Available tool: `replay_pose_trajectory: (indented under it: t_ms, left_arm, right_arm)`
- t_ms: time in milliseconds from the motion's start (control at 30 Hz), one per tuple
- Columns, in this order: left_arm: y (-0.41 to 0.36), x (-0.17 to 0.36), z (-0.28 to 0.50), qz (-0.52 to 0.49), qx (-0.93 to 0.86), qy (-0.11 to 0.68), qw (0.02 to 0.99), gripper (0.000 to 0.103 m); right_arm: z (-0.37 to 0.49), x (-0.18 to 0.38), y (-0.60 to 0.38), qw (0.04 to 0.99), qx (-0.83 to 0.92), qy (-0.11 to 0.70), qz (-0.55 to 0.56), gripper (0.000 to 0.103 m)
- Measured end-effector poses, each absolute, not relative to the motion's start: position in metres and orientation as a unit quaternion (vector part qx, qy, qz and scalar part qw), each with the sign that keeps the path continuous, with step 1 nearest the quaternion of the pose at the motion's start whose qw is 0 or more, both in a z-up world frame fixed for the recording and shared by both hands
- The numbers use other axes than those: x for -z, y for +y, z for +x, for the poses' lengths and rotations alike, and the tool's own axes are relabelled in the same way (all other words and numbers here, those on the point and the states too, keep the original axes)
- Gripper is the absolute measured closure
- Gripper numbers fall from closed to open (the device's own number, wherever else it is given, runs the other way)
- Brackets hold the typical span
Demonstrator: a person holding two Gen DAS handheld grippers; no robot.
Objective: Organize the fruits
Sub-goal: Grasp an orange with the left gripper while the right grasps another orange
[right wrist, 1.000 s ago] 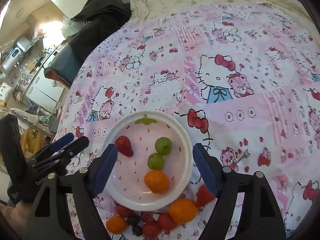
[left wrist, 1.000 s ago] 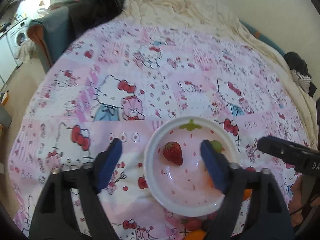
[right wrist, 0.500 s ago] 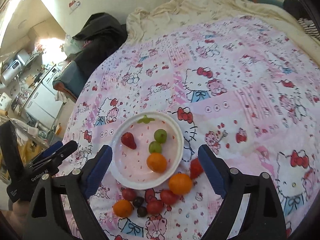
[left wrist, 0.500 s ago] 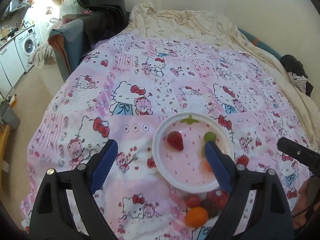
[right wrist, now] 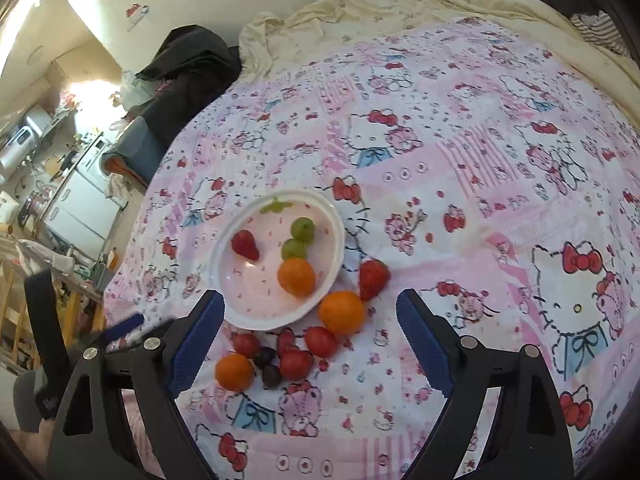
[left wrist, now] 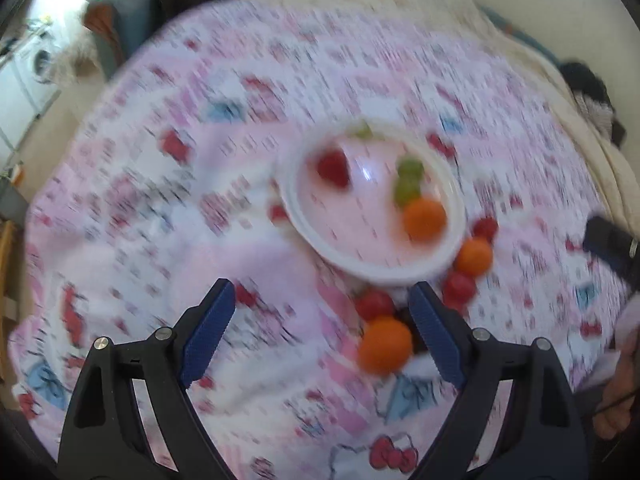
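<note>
A pink cartoon-print bedspread (right wrist: 460, 168) covers the bed, and on it sits a white plate (right wrist: 240, 312) holding a strawberry (right wrist: 245, 245), two green fruits (right wrist: 302, 228) and one orange (right wrist: 297, 277). Both cameras have drawn back from the plate over the past second, so the loose pile on the cloth just below its rim now shows in full: a large orange (right wrist: 341, 312), a second strawberry (right wrist: 373, 276), several red fruits (right wrist: 296, 364), two dark ones (right wrist: 272, 376) and a small orange (right wrist: 235, 371). The right gripper (right wrist: 310, 344) stands spread wide and empty above that pile, its jaws wider than a second ago. The left gripper (left wrist: 320, 332), its view blurred by motion, is likewise spread and empty, with the small orange (left wrist: 385, 345) just inside its right-hand finger (left wrist: 436, 340). The plate seems less than half filled; one of the loose fruits looks the likely next pick.
</note>
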State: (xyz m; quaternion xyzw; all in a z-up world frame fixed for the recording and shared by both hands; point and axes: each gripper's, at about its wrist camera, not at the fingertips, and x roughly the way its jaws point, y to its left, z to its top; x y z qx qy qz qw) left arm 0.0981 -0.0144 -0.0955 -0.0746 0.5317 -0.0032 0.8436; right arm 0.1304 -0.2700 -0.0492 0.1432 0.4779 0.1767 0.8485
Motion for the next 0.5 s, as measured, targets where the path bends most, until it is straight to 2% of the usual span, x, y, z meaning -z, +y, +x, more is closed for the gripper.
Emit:
replay_pose_trajectory:
  t_ms: [67, 100, 233, 333, 500]
  left_arm:
    - [-0.025, 0.109, 0.098, -0.070, 0.019, 0.555, 0.828, 0.021]
    - [-0.032, 0.118, 0.098, -0.067, 0.028, 0.571, 0.818, 0.029]
    - [-0.052, 0.140, 0.096, -0.042, 0.053, 0.605, 0.793, 0.045]
    - [-0.061, 0.145, 0.095, -0.034, 0.073, 0.612, 0.787, 0.069]
    - [-0.059, 0.135, 0.093, -0.037, 0.073, 0.603, 0.793, 0.071]
  right_arm:
    - [0.131, 0.052, -0.276, 0.844, -0.172, 0.483, 0.157, 0.013]
    - [0.132, 0.054, -0.280, 0.842, -0.169, 0.485, 0.166, 0.013]
    - [0.135, 0.057, -0.287, 0.840, -0.158, 0.488, 0.174, 0.013]
    - [0.139, 0.062, -0.289, 0.835, -0.151, 0.499, 0.176, 0.013]
    - [0.150, 0.084, -0.290, 0.811, -0.138, 0.538, 0.186, 0.013]
